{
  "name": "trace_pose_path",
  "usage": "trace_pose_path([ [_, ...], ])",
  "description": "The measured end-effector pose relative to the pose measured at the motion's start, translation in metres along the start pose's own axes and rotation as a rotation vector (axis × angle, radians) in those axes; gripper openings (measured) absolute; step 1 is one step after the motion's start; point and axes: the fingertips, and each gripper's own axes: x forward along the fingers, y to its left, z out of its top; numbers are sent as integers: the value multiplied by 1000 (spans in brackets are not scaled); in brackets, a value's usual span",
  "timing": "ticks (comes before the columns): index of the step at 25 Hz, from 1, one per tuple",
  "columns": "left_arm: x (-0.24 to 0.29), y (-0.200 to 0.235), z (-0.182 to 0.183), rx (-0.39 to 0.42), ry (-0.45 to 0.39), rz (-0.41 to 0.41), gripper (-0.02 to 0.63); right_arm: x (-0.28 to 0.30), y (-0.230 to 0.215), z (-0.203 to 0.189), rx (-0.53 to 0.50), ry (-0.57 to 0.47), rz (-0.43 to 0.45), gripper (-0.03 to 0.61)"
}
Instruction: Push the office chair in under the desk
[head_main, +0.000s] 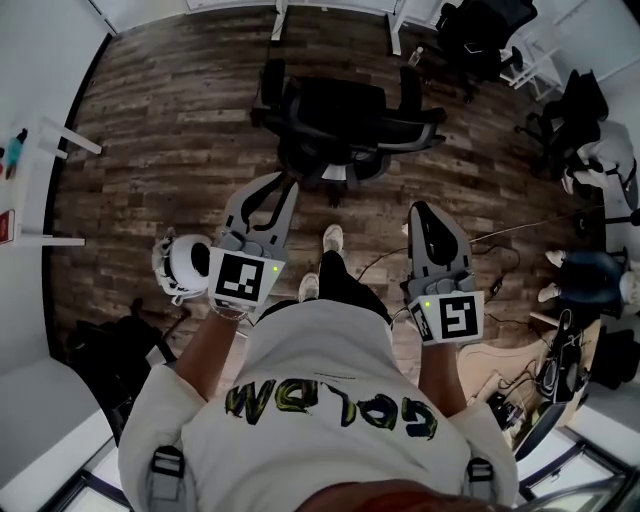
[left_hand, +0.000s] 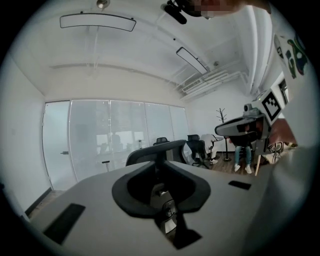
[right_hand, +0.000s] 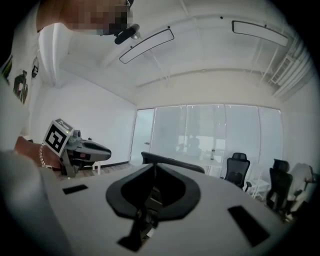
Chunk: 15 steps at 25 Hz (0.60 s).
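A person in a white printed T-shirt (head_main: 320, 400) stands on a dark wood-plank floor (head_main: 160, 120) behind a black mesh-backed office chair (head_main: 340, 120), a two-jaw tool in each hand, seen from a head-mounted camera.

The chair stands on open floor, well short of the white-legged desk (head_main: 279, 22) at the top edge of the head view. Its backrest is turned toward the person. Its seat and two armrests point away, toward the desk legs. Its longer line, armrest to armrest, runs left to right across the head view, roughly square to the person.

The left gripper (head_main: 283, 182) is held out level toward the chair's back but is not touching it. Its jaws stand a narrow way apart with only floor showing between them. In the left gripper view, the curved top of the backrest and the headrest post rise just beyond the jaw tips.

The right gripper (head_main: 420, 210) is held alongside, farther from the chair. Its jaws are closed together on nothing.

More black office chairs (head_main: 490, 35) stand at the upper right. At the right edge a seated person in jeans (head_main: 590, 272) is partly in view, with cables (head_main: 500, 260) trailing across the floor nearby.
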Motion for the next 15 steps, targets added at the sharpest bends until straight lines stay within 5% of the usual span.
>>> trace_pose_path([
  [15, 102, 85, -105, 306, 251, -5, 169, 69, -122, -107, -249, 218, 27, 148],
])
